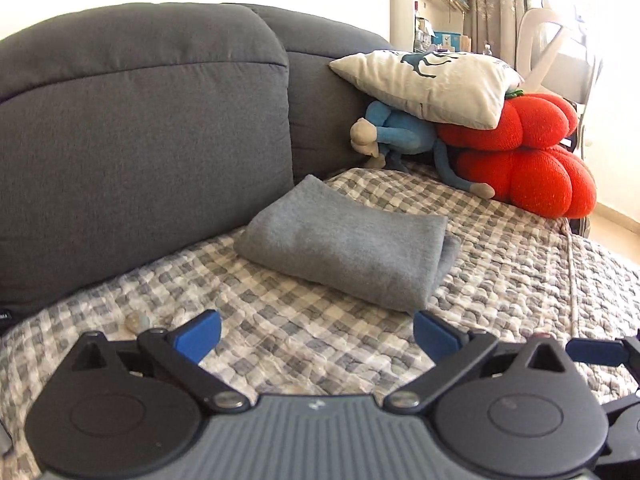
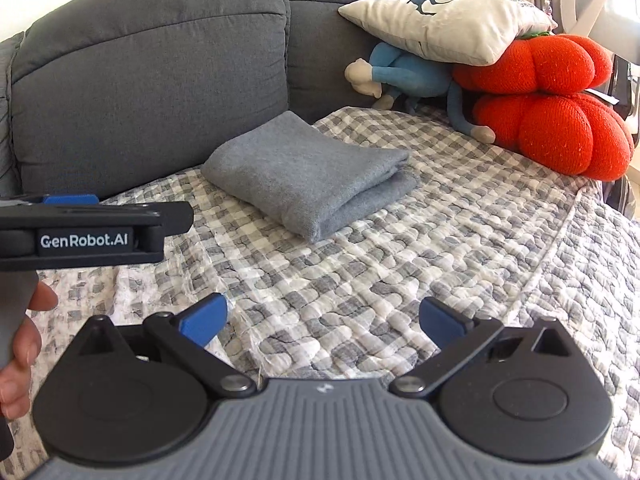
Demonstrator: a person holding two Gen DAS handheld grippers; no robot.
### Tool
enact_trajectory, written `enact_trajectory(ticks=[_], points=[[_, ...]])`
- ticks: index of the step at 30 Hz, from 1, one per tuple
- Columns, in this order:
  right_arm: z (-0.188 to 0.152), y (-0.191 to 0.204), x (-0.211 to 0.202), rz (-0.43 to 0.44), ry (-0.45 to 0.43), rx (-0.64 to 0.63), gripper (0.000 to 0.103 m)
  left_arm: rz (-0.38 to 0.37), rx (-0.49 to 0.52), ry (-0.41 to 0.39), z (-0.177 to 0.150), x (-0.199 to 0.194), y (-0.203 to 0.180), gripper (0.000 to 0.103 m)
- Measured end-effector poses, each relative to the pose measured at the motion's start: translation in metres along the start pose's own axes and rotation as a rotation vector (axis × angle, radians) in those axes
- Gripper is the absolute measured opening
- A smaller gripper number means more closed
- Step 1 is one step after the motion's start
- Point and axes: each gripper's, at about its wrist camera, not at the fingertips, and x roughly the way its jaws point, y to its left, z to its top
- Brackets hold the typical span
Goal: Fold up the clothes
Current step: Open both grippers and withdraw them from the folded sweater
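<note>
- Left wrist view: the left gripper [image 1: 317,334] has its two blue-padded fingers spread wide with nothing between them. One folded grey knit garment [image 1: 344,246] lies ahead on the grey-and-white checked quilt [image 1: 500,280], near the dark grey sofa back [image 1: 140,140]. One small pale round thing [image 1: 137,321], perhaps a marble, rests nearby.
- Right wrist view: the right gripper [image 2: 325,322] is equally spread and empty, well short of that garment [image 2: 308,176]. Two red knitted pumpkin cushions [image 2: 552,96] are stacked beneath one white printed pillow [image 2: 444,26].

Grey garment [image 1: 344,246] lies folded flat on the checked cover [image 1: 500,264].

Both wrist views look slightly downward across the quilt [image 1: 320,340] at the folded grey garment [image 1: 344,244] nearby.
</note>
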Motion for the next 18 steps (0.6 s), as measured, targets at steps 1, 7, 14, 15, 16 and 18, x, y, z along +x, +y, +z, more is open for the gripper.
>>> enact_trajectory(ticks=[1,7,14,15,16,18], points=[[0.0,-0.001,-0.001,-0.011,-0.012,-0.007,0.103,0.006,-0.002,0.006,-0.001,0.002,0.0,0.102],[0.001,-0.017,0.007,-0.094,-0.043,0.066,0.103,0.02,-0.003,-0.002,0.003,0.012,0.001,0.102],[-0.005,-0.014,0.018,-0.049,-0.1,0.012,0.103,0.037,0.019,-0.014,-0.003,0.028,0.004,0.102],[-0.006,-0.014,0.021,-0.044,-0.103,0.004,0.103,0.034,0.011,-0.002,-0.005,0.032,0.004,0.102],[-0.006,-0.014,0.023,-0.039,-0.105,-0.002,0.103,0.03,0.011,0.008,-0.006,0.035,0.003,0.102],[-0.007,-0.014,0.029,-0.027,-0.106,-0.006,0.103,0.045,0.028,0.005,-0.009,0.038,0.001,0.102]])
